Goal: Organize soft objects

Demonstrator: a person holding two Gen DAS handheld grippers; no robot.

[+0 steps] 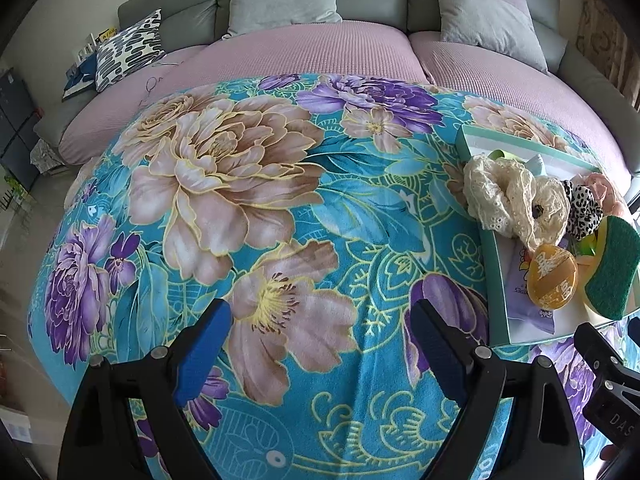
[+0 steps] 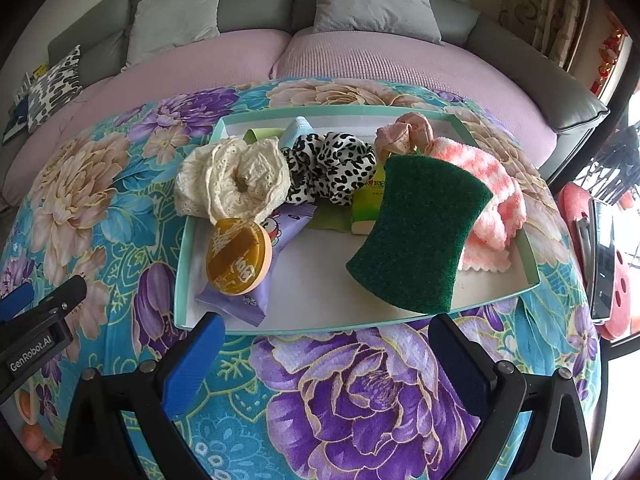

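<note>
Tray [image 2: 182, 280] sits on floral blanket [image 2: 360, 392], heaped with soft things. Green sponge [image 2: 416, 236] leans at near edge, long axis running away from right gripper [image 2: 326, 354], just ahead. Right nearer; left gripper [image 1: 320, 344] off tray's left edge. Both jaws wide, empty.

In the shallow teal tray [image 2: 182, 264] we count three scrunchies: one cream lace scrunchie [image 2: 236, 178] at its left, one leopard-print scrunchie [image 2: 332, 168] just right of that, one pink scrunchie [image 2: 404, 134] at the tray's far side. We also count one green scouring sponge [image 2: 416, 236] toward the tray's near right, one pink-and-white fluffy cloth [image 2: 492, 204] at its right, one round orange puff [image 2: 238, 256] at its near left, one purple wipes packet [image 2: 256, 300] under it. Beyond the tray we count two grey cushions [image 2: 372, 4] and one patterned cushion [image 2: 56, 84].
</note>
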